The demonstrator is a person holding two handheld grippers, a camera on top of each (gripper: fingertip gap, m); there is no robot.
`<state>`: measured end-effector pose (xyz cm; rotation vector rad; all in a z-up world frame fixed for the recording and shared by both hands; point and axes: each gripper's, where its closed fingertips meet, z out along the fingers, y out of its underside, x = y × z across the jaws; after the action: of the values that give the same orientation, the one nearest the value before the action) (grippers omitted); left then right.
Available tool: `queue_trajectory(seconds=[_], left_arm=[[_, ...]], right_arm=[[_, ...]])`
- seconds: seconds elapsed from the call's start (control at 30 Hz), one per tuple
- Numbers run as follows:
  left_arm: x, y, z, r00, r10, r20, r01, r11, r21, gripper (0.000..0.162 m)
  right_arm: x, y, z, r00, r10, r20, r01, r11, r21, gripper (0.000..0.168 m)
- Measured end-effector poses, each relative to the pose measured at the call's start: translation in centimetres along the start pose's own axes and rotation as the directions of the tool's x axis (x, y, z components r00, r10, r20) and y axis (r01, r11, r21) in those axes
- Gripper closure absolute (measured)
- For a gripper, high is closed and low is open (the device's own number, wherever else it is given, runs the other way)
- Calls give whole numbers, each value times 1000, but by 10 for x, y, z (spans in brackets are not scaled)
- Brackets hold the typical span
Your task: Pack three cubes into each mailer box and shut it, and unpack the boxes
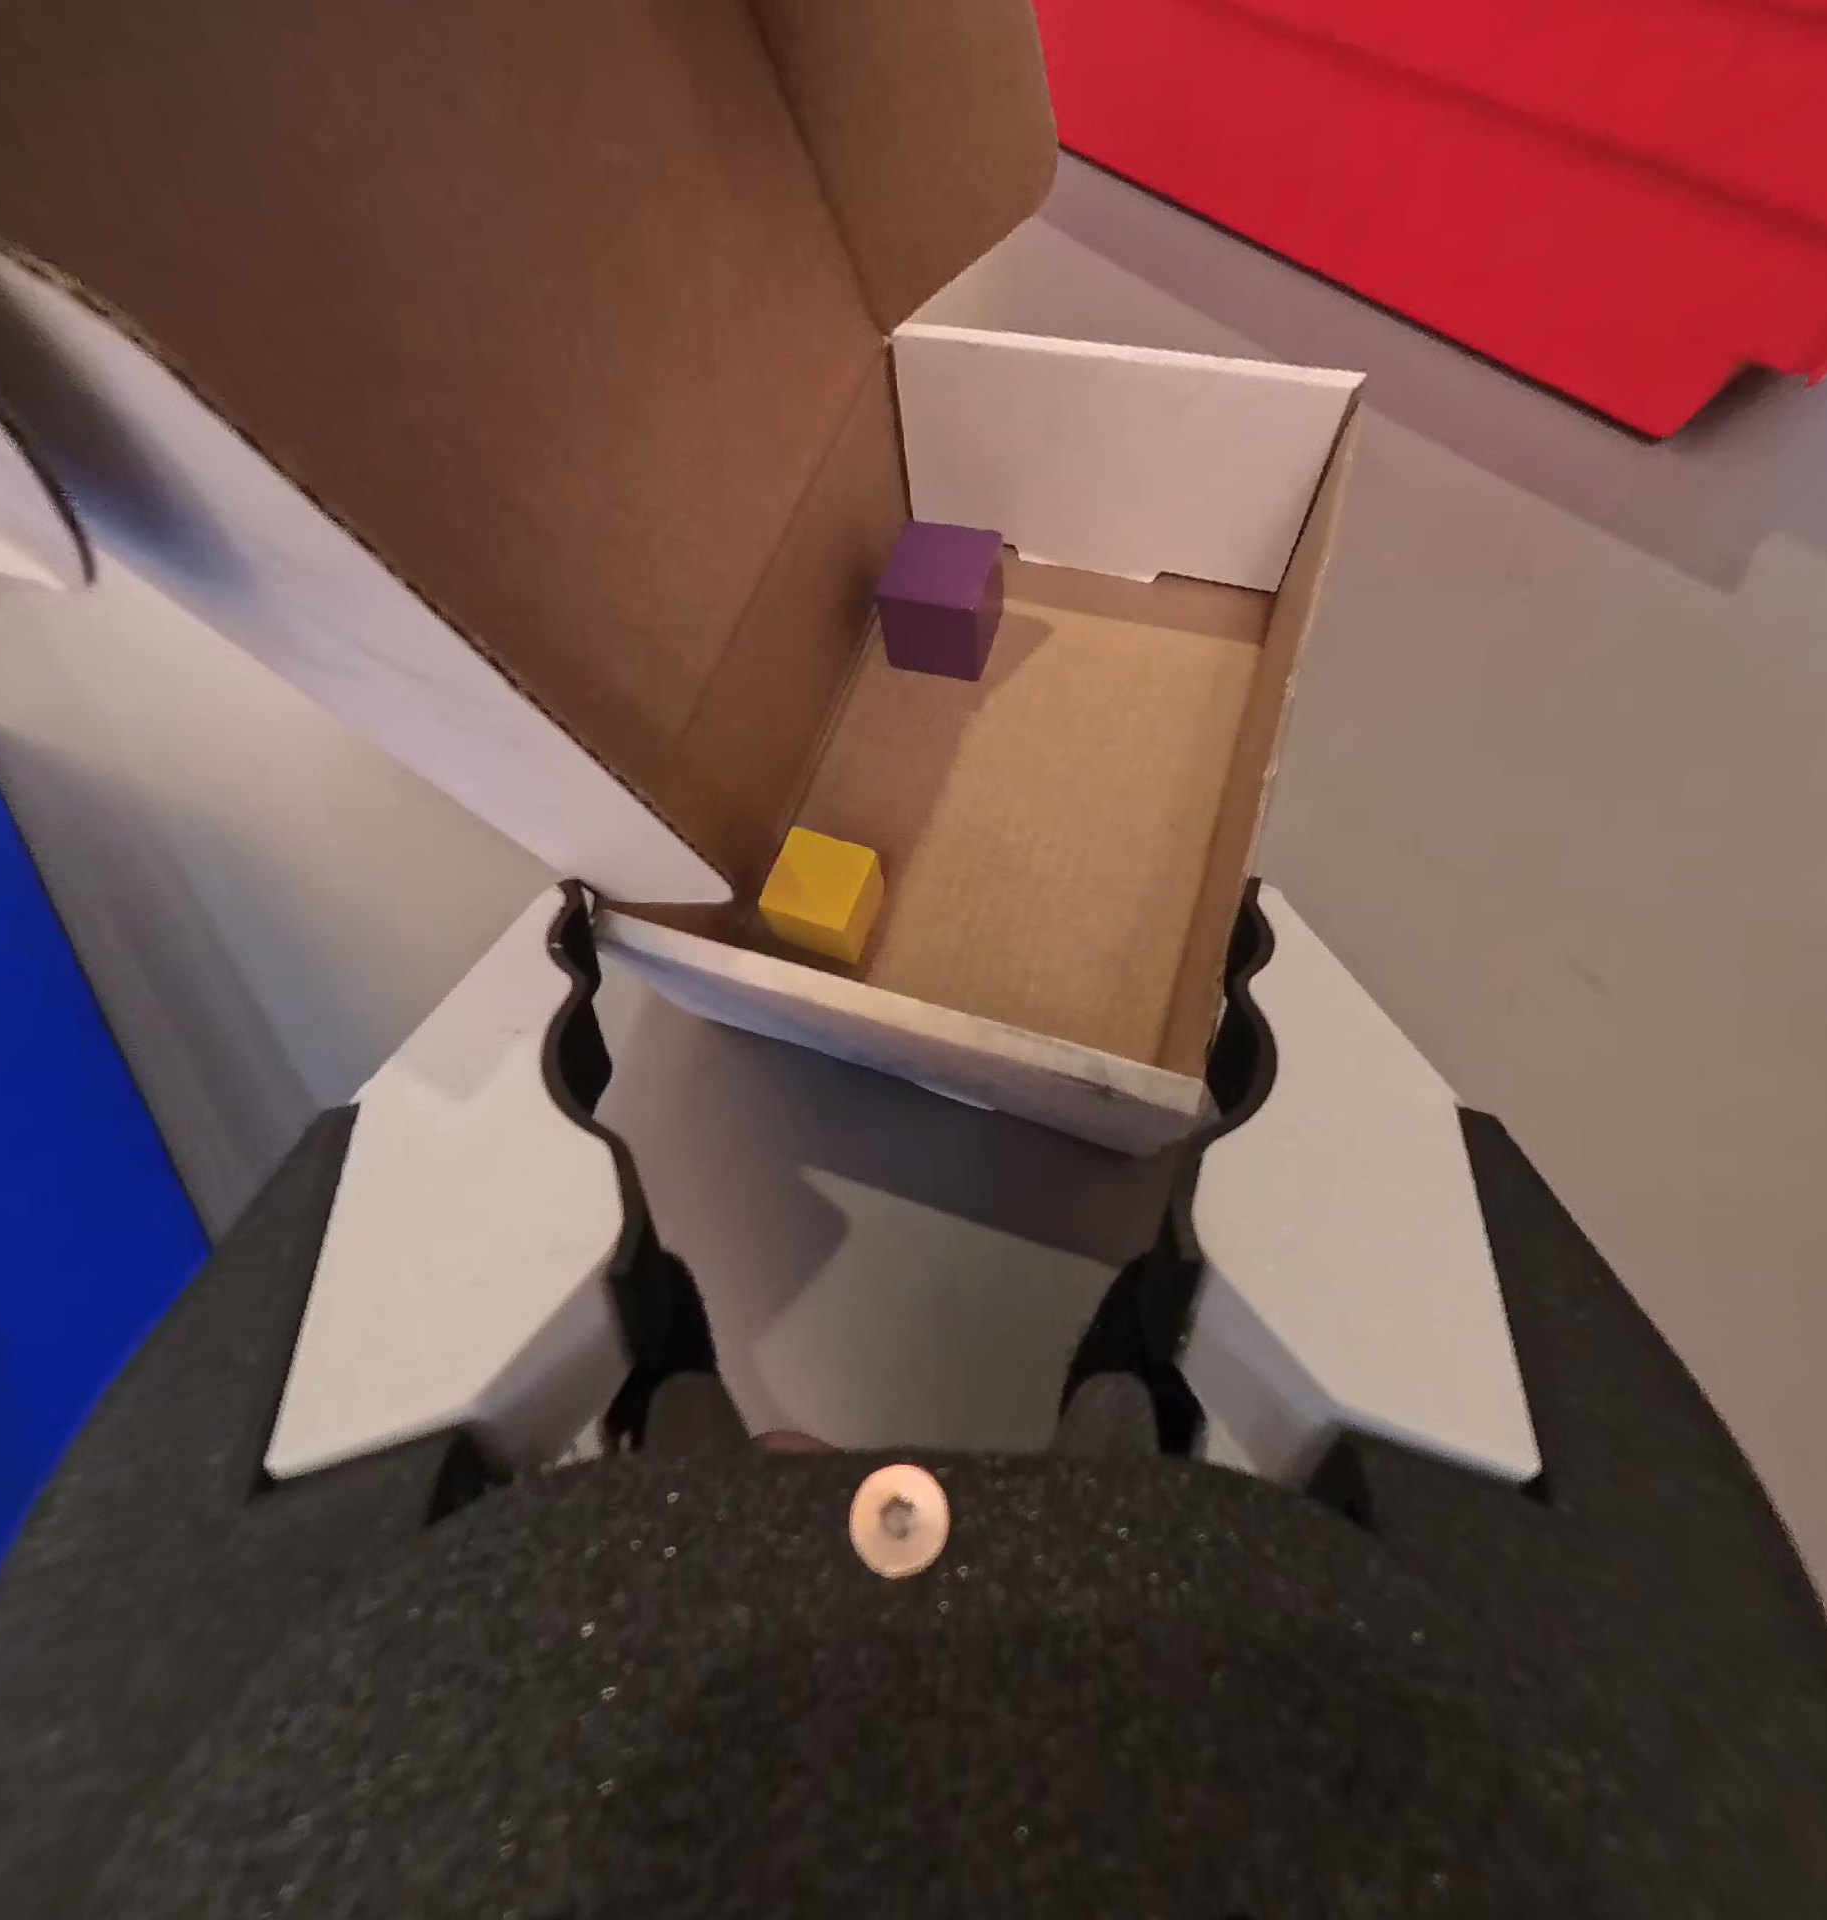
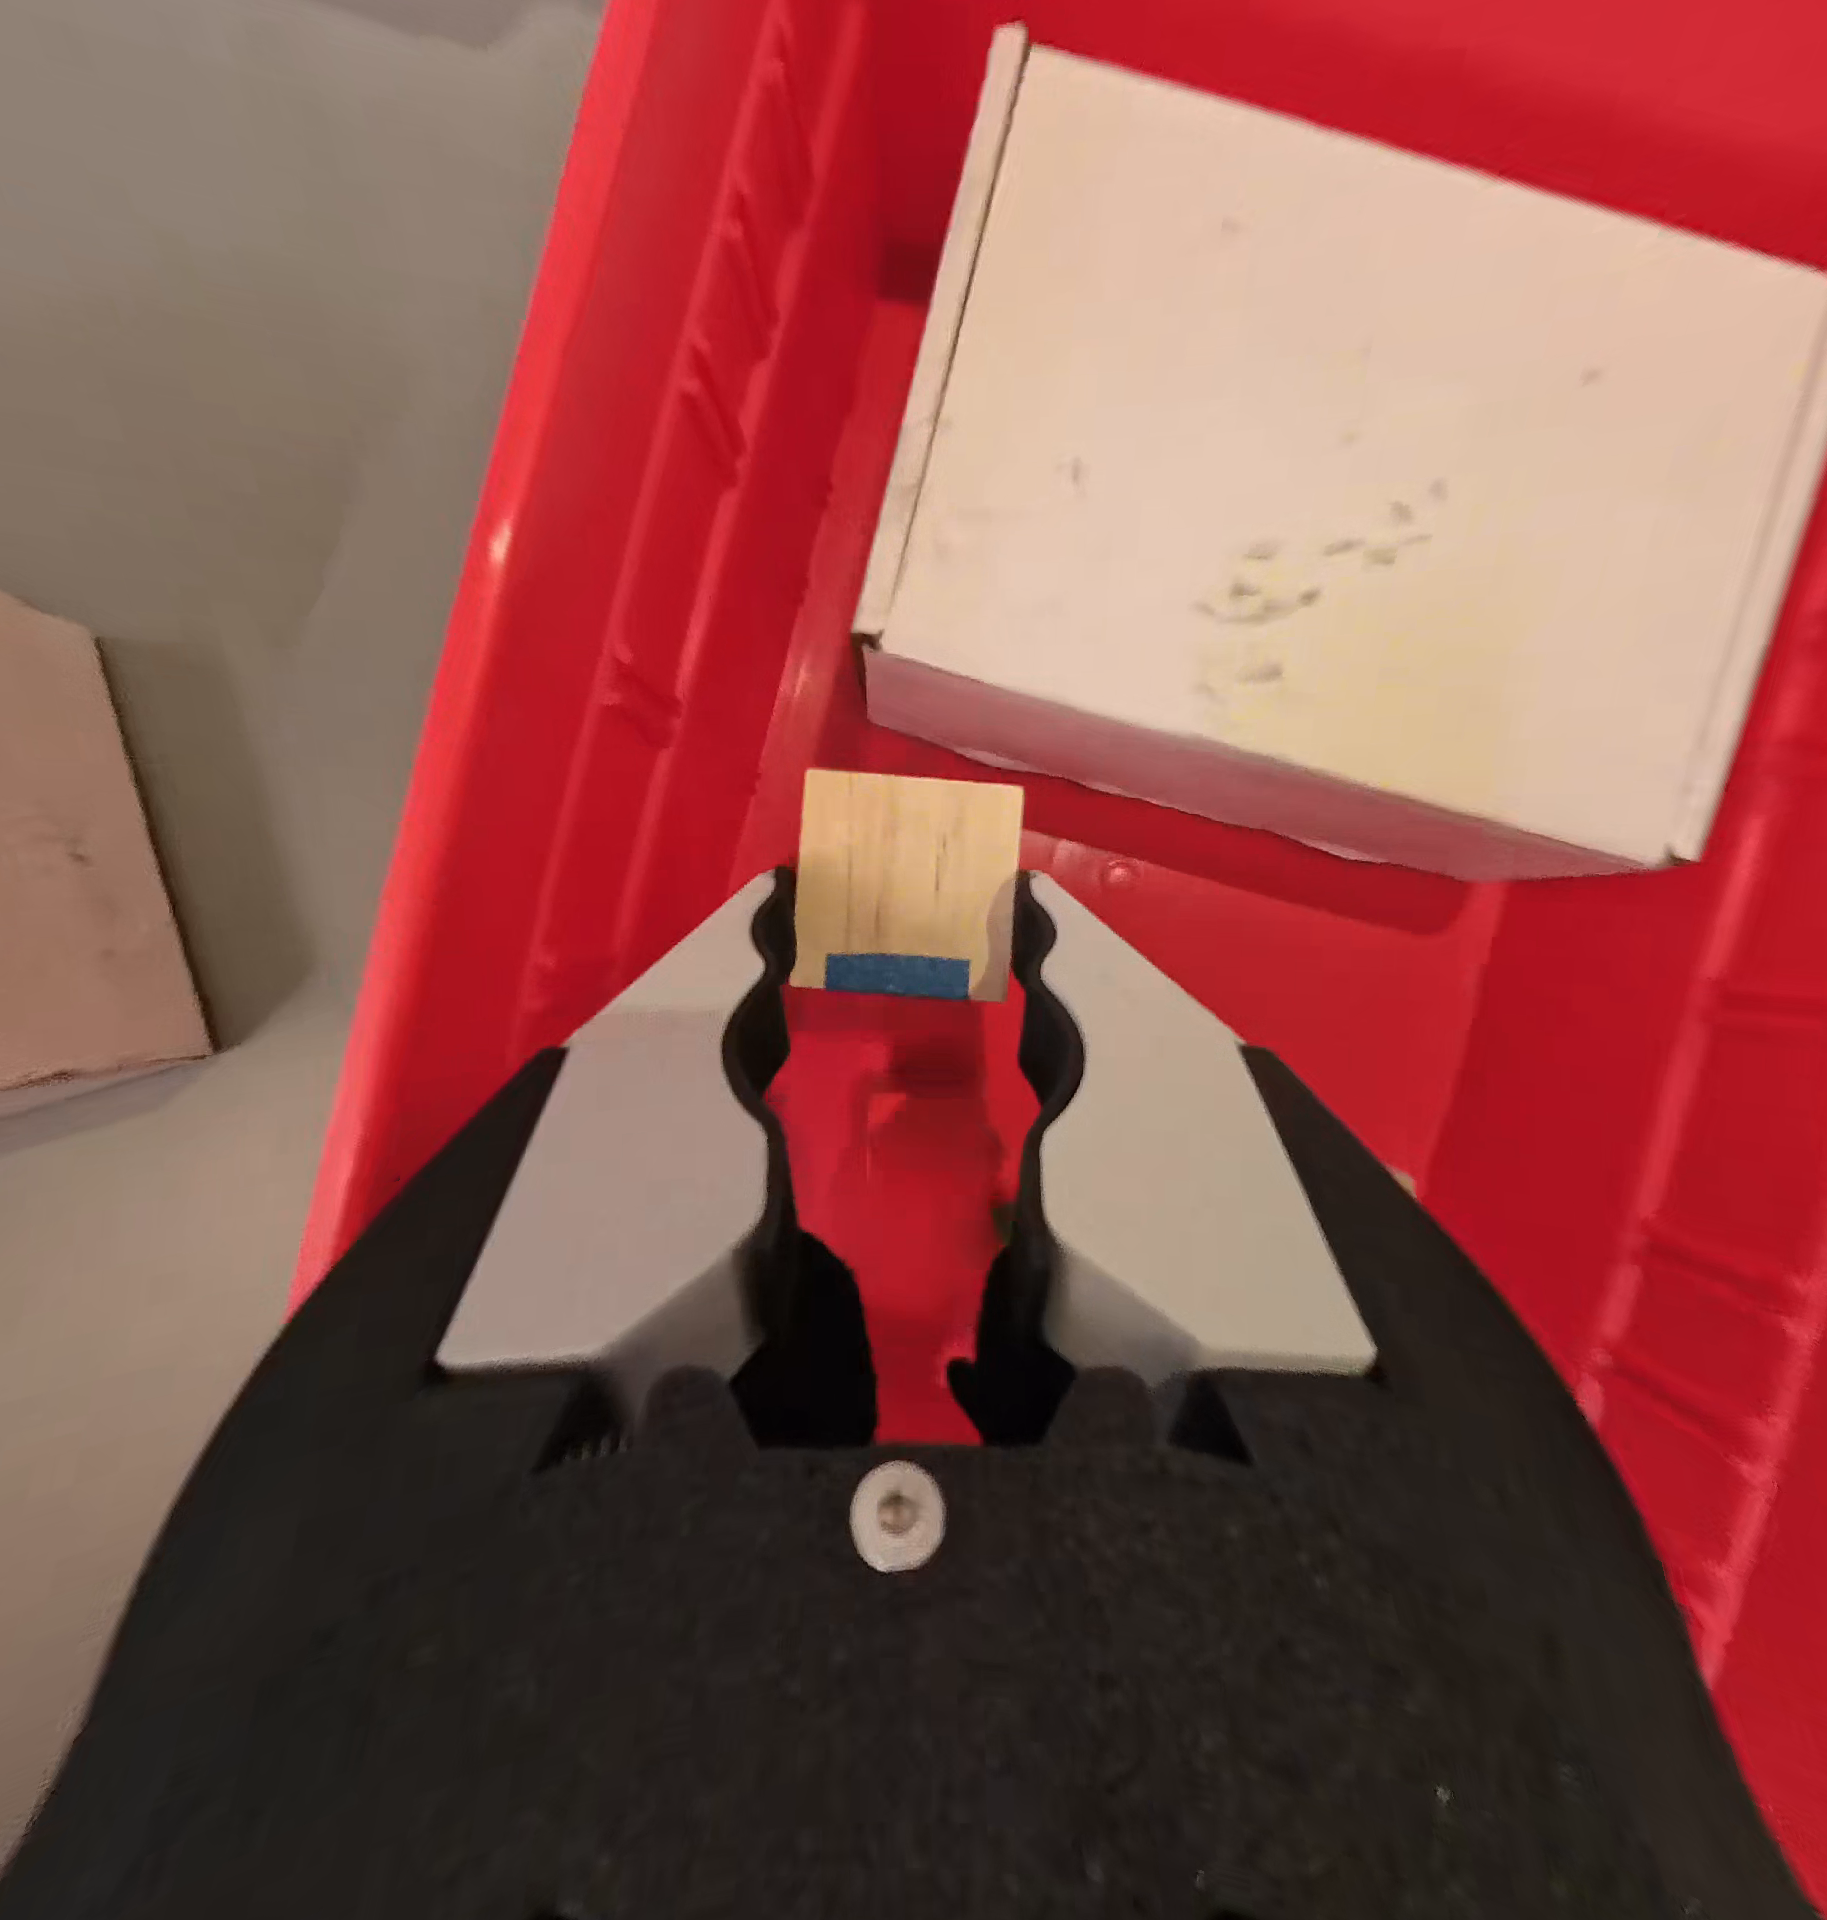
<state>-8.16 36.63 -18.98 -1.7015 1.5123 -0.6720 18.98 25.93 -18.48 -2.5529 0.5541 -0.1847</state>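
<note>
An open white mailer box (image 1: 1117, 457) sits on the grey table with its brown lid (image 1: 473, 364) raised at the left. Inside lie a purple cube (image 1: 940, 603) at the far left corner and a yellow cube (image 1: 821, 894) at the near left corner. My left gripper (image 1: 909, 925) straddles the box's near end, with a fingertip against each side wall. My right gripper (image 2: 904, 914) is shut on a pale wooden cube (image 2: 909, 862) with a blue patch and holds it above the red bin (image 2: 680, 416). A shut white mailer box (image 2: 1356, 468) lies in that bin.
The red bin also shows at the far right in the left wrist view (image 1: 1511, 187). A blue bin (image 1: 36, 1039) stands at the left edge. A pale box corner (image 2: 47, 852) rests on the grey table left of the red bin.
</note>
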Motion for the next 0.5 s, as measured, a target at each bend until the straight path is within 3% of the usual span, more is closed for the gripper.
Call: queue_trajectory(seconds=[0.27, 0.3, 0.33, 0.43, 0.5], left_arm=[[2, 0, -1, 999, 41, -35, -40, 999, 25, 44], [2, 0, -1, 999, 39, -38, -38, 999, 27, 45], [1, 0, -1, 999, 34, -39, -33, 999, 25, 45], [2, 0, -1, 999, 36, -33, -35, 999, 23, 45], [2, 0, -1, 999, 39, -29, -39, 999, 24, 45]], right_arm=[[-1, 6, 13, 1000, -13, 10, 14, 999, -35, 126], [1, 5, 12, 1000, -11, 5, 11, 1000, -29, 123], [0, 3, 8, 1000, -3, 14, 3, 1000, -13, 107], [1, -18, -35, 1000, 27, 8, -28, 997, 72, 106], [-16, -47, -82, 1000, 8, 4, -8, 974, 226, 109]])
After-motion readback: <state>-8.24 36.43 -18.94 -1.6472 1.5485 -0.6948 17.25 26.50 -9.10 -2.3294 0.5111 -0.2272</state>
